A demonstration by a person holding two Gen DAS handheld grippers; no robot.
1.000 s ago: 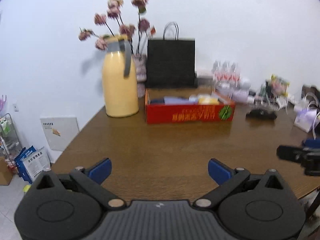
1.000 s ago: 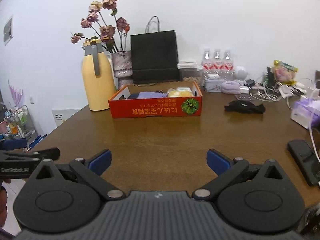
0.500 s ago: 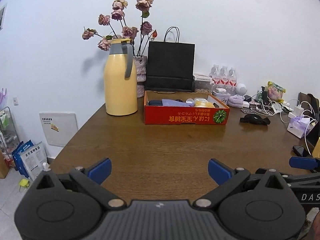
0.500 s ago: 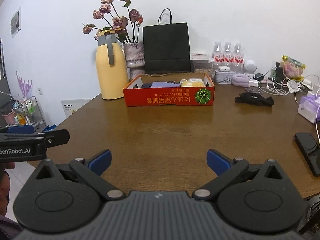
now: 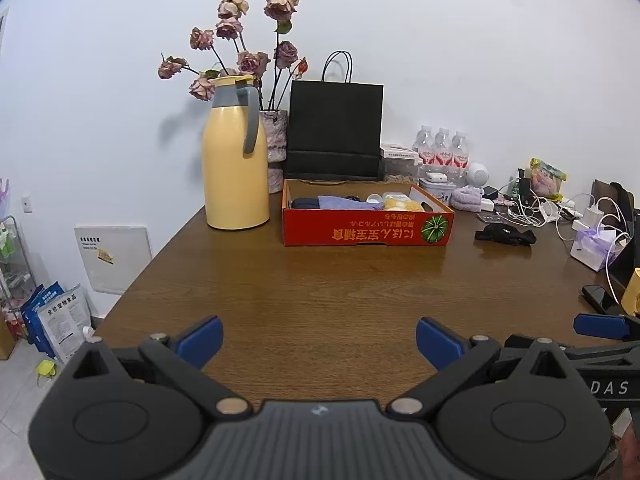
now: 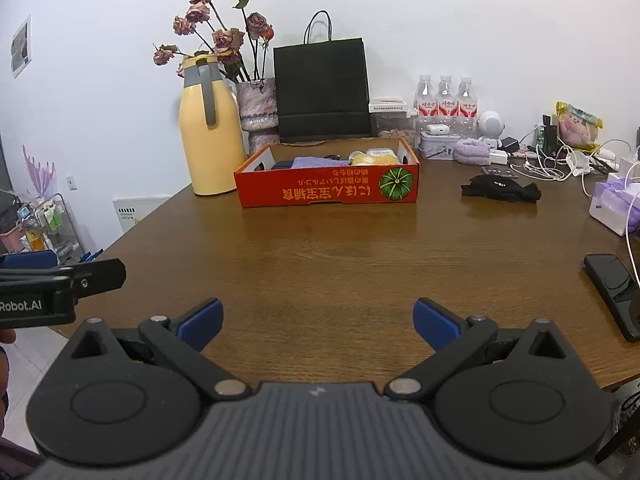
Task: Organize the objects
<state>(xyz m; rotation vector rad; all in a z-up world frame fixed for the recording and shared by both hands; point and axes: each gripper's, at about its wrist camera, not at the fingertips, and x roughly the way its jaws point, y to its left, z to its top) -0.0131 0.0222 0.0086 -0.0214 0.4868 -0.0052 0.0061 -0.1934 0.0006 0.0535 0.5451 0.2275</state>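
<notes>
You are holding both the left gripper (image 5: 318, 339) and the right gripper (image 6: 318, 320) spread wide and empty above the near edge of the table (image 6: 340, 264). The black cloth (image 6: 500, 190) is lying loose ahead and to the right, its long axis running left-right, well apart from the red box (image 6: 326, 194). Your right gripper is looking the nearer one for it.
</notes>
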